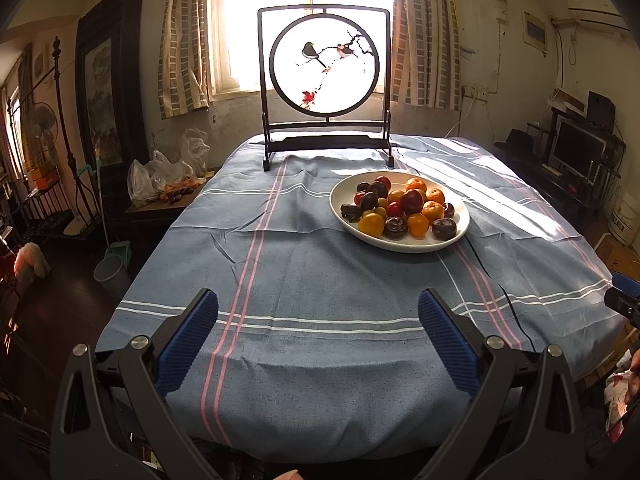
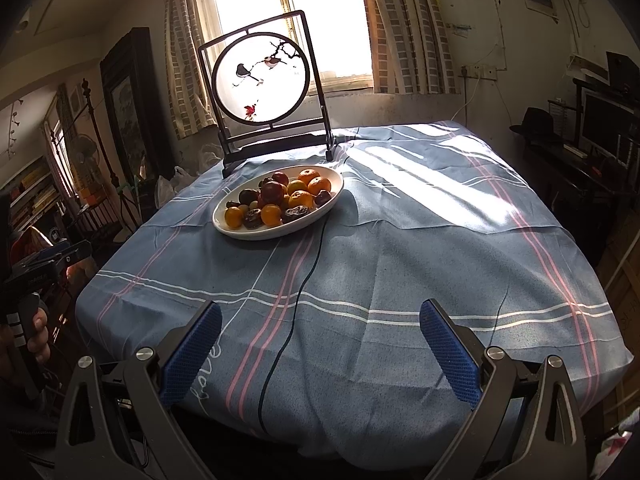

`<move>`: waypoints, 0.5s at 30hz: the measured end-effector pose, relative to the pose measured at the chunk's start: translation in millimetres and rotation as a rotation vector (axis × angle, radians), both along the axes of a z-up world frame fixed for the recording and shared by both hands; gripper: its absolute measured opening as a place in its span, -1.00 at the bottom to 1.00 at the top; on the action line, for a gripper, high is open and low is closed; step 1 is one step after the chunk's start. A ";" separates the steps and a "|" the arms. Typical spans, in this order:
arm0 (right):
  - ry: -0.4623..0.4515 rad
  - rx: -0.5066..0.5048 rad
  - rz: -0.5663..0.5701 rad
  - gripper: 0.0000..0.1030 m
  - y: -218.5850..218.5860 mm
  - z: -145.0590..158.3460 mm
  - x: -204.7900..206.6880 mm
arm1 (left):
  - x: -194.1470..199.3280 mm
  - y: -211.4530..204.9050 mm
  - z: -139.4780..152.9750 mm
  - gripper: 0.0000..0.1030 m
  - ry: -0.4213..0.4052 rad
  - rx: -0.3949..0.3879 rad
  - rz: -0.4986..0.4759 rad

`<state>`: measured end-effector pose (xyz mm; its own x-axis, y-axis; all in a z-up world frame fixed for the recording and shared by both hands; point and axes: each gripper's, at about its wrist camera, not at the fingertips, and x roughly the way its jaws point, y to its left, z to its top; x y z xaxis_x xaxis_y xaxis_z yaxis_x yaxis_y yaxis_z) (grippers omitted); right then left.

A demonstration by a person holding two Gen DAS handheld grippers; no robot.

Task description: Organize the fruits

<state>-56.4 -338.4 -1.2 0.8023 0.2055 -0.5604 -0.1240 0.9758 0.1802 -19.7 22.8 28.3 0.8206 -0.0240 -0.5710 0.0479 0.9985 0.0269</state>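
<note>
A white oval plate (image 1: 401, 245) holds several mixed fruits (image 1: 404, 208): oranges, red plums and dark wrinkled ones. It sits on the blue striped tablecloth (image 1: 304, 280), right of centre and far from me. In the right wrist view the plate (image 2: 256, 234) and fruits (image 2: 280, 200) lie at the far left. My left gripper (image 1: 318, 308) is open and empty above the table's near edge. My right gripper (image 2: 320, 316) is open and empty above the near edge too. Its body shows at the right edge of the left wrist view (image 1: 624, 300).
A framed round bird screen (image 1: 324, 76) stands at the table's far edge, behind the plate. A thin black cable (image 2: 296, 300) runs from the plate to the near edge. Plastic bags (image 1: 168, 176) sit on a side table at the left. A desk with a monitor (image 1: 576, 152) stands at the right.
</note>
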 end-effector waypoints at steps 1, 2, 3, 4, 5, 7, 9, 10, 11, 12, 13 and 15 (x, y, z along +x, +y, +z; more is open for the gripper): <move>0.001 0.000 0.001 0.93 0.7 -0.9 -0.4 | 0.1 0.2 0.1 0.90 0.003 -0.005 -0.005; 0.002 0.000 0.003 0.93 1.4 -2.0 -0.9 | 0.2 -0.1 0.4 0.90 0.002 -0.001 -0.002; 0.003 0.000 0.003 0.93 2.3 -3.2 -1.2 | -0.1 0.4 0.3 0.90 -0.002 0.008 0.008; 0.005 -0.001 0.004 0.93 3.2 -4.4 -1.6 | 0.1 -1.3 0.5 0.90 -0.008 0.016 0.020; 0.006 0.000 0.004 0.93 3.4 -5.1 -2.0 | 0.3 -1.4 0.5 0.90 -0.017 0.018 0.032; 0.005 0.000 0.005 0.93 3.9 -5.6 -1.9 | -0.8 0.2 1.6 0.90 -0.029 0.008 0.036; 0.004 -0.002 0.005 0.93 4.0 -5.8 -2.7 | -1.9 0.1 2.6 0.90 -0.038 0.010 0.032; 0.003 -0.002 0.005 0.93 3.9 -5.6 -2.9 | -2.4 -0.6 3.1 0.90 -0.043 0.014 0.031; 0.003 -0.001 0.005 0.93 4.0 -5.7 -2.9 | -3.0 -2.6 3.5 0.90 -0.045 0.020 0.026; 0.003 0.000 0.005 0.93 3.6 -5.3 -2.9 | -3.5 -4.1 3.9 0.90 -0.046 0.025 0.022; 0.003 0.001 0.004 0.93 3.0 -5.0 -2.8 | -3.4 -5.0 3.8 0.90 -0.043 0.022 0.015; 0.003 0.001 0.005 0.93 2.7 -4.4 -2.2 | -1.1 -5.8 3.2 0.90 -0.024 0.010 -0.003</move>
<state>-58.6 -335.7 -5.6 0.7996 0.2101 -0.5625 -0.1287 0.9750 0.1812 -20.8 17.0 31.4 0.8339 -0.0214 -0.5515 0.0504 0.9980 0.0376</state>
